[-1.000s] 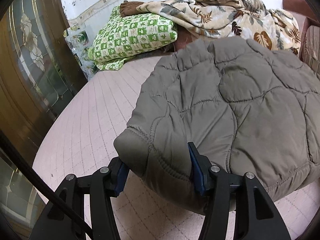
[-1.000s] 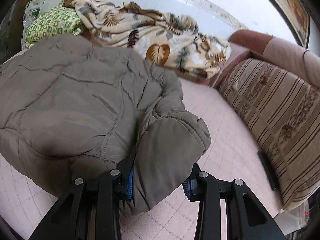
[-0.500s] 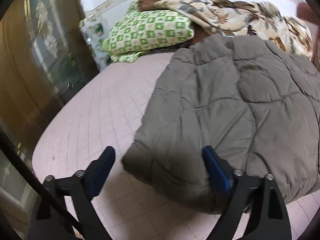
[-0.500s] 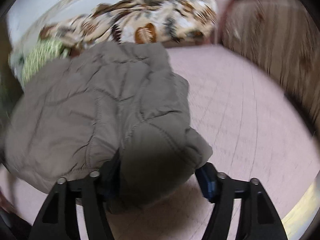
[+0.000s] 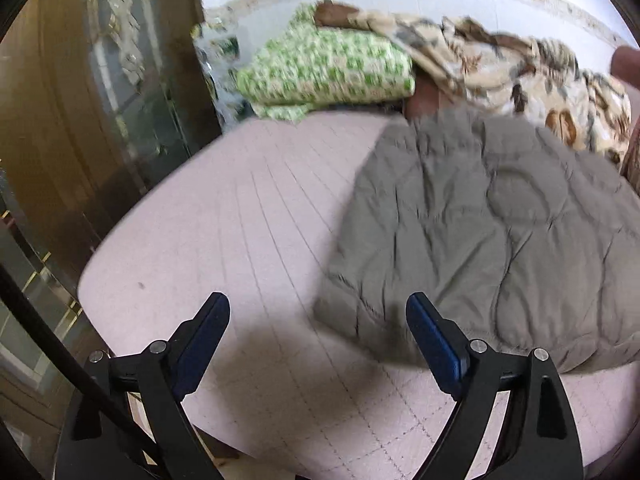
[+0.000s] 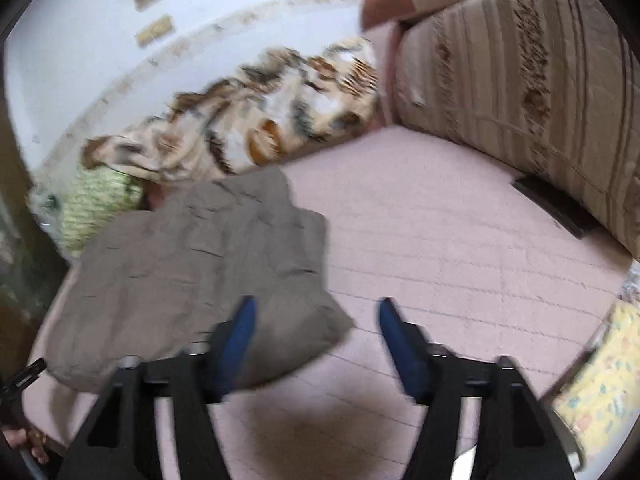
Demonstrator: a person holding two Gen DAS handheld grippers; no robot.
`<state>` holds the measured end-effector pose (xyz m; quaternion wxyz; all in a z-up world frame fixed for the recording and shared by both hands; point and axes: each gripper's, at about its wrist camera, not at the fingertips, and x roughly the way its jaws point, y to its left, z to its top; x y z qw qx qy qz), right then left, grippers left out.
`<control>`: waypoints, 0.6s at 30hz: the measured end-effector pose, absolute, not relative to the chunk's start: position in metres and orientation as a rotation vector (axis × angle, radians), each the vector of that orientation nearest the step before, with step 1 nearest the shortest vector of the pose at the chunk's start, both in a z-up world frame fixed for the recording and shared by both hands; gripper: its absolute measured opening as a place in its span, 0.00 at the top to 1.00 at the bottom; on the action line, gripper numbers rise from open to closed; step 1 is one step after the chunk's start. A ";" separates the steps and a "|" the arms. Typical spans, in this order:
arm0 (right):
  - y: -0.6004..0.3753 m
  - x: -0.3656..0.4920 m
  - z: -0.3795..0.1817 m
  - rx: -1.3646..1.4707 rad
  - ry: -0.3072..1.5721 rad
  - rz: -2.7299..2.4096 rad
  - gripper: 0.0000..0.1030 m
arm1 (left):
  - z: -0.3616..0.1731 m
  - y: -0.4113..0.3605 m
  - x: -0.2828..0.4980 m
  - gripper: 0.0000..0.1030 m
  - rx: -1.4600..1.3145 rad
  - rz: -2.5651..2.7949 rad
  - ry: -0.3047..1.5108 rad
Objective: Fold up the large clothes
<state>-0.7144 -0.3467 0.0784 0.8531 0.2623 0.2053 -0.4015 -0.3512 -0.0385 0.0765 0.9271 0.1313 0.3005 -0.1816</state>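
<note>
The left claw (image 5: 318,322) gapes wide and empty above the pink quilted bed (image 5: 248,248). The right claw (image 6: 314,322) is closing on nothing. Just beyond, the folded grey-brown quilted jacket (image 5: 492,240) lies released between them, long axis running away (neither hand looks clearly nearer).

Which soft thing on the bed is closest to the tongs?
The plain grey-brown quilted jacket. It lies right in front of the tongs; the green checked pillow and leafy blanket sit far back by the wall.
</note>
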 end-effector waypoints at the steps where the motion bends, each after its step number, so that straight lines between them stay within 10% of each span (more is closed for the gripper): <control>1: -0.342 -0.711 0.081 0.534 0.428 -0.818 0.53 | 0.084 -0.037 -0.355 0.13 0.264 -0.370 0.579; 18: -0.363 -0.640 0.024 0.578 0.637 -0.762 0.56 | 0.040 -0.092 -0.304 0.09 0.221 -0.537 0.800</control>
